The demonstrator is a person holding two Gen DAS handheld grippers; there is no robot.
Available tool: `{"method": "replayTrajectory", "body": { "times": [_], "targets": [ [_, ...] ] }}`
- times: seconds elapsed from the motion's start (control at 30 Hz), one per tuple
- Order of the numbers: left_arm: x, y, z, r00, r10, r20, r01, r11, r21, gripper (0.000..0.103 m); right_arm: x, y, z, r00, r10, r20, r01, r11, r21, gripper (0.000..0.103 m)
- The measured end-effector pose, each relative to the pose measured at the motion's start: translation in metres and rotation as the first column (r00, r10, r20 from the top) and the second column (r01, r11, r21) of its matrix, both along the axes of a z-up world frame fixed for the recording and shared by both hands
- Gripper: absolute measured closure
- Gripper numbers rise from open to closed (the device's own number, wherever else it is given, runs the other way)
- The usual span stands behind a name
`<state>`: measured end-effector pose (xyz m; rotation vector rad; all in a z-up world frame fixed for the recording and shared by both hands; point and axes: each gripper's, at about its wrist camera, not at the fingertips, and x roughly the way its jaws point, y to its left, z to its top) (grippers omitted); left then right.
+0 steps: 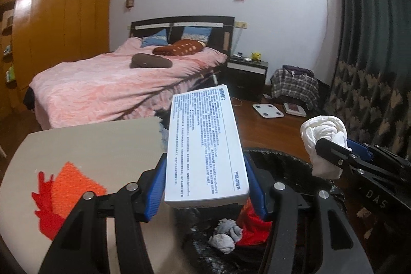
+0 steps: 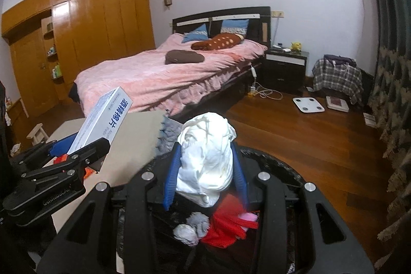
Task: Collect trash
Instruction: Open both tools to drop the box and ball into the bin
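My left gripper point(image 1: 205, 171) is shut on a flat white box point(image 1: 205, 145) printed with blue text, its blue pads pressing both long sides; the same white box point(image 2: 102, 120) shows at the left of the right wrist view. My right gripper point(image 2: 205, 168) is shut on a crumpled white wad point(image 2: 206, 158) of paper or plastic; that white wad point(image 1: 322, 140) also appears at the right of the left wrist view. Both hover over a round bin lined with a black bag point(image 2: 282, 166). Inside the bin lie grey crumpled tissues point(image 2: 190, 230) and red wrapping point(image 2: 226, 222).
A beige table point(image 1: 90, 145) to the left carries an orange and red net bag point(image 1: 69, 191). Beyond are a bed with a pink cover point(image 2: 159, 76), a dark nightstand point(image 2: 285, 68), a white scale point(image 2: 308, 104) on the wooden floor, and curtains at the right.
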<state>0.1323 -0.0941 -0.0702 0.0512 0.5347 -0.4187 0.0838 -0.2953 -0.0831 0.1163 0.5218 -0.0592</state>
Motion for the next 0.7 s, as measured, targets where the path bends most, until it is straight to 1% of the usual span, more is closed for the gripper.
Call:
{"method": "replayTrajectory", "body": {
  "times": [0.27, 0.37, 0.43, 0.47, 0.53, 0.57, 0.6, 0.63, 0.67, 0.7],
  "targets": [
    [0.007, -0.026, -0.019, 0.998, -0.056, -0.03, 0.056, 0.998, 0.016, 0.047, 0.0, -0.019, -0.02, 0.998, -0.046, -0.04, 0.047, 0.999, 0.002, 0.066],
    [0.013, -0.034, -0.025, 0.994, -0.09, -0.061, 0.091, 0.996, 0.01, 0.046, 0.0, -0.025, -0.025, 0.997, -0.065, -0.048, 0.065, 0.998, -0.004, 0.061],
    [0.015, -0.036, -0.028, 0.991, -0.111, -0.074, 0.112, 0.994, 0.005, 0.045, 0.003, -0.027, -0.026, 0.996, -0.075, -0.054, 0.075, 0.997, -0.01, 0.054],
    [0.016, -0.036, -0.029, 0.99, -0.114, -0.078, 0.115, 0.993, 0.003, 0.041, 0.003, -0.029, -0.027, 0.995, -0.083, -0.054, 0.082, 0.997, -0.014, 0.052],
    [0.018, -0.034, -0.03, 0.99, -0.116, -0.079, 0.116, 0.993, -0.005, 0.034, 0.002, -0.03, -0.028, 0.994, -0.094, -0.049, 0.093, 0.996, -0.017, 0.037],
    [0.017, -0.032, -0.03, 0.991, -0.111, -0.077, 0.111, 0.994, -0.004, 0.033, 0.001, -0.031, -0.029, 0.994, -0.096, -0.046, 0.095, 0.995, -0.017, 0.035],
    [0.017, -0.029, -0.03, 0.992, -0.103, -0.075, 0.104, 0.995, 0.0, 0.032, 0.001, -0.031, -0.028, 0.994, -0.099, -0.042, 0.098, 0.995, -0.018, 0.029],
    [0.017, -0.026, -0.03, 0.993, -0.091, -0.072, 0.091, 0.996, 0.004, 0.029, 0.001, -0.031, -0.028, 0.994, -0.102, -0.038, 0.101, 0.995, -0.02, 0.018],
    [0.016, -0.024, -0.03, 0.994, -0.082, -0.068, 0.082, 0.997, 0.006, 0.025, 0.0, -0.03, -0.027, 0.994, -0.108, -0.031, 0.107, 0.994, -0.026, 0.013],
    [0.016, -0.019, -0.029, 0.996, -0.066, -0.06, 0.067, 0.998, 0.007, 0.024, -0.001, -0.028, -0.026, 0.993, -0.113, -0.019, 0.113, 0.993, -0.03, 0.01]
  ]
}}
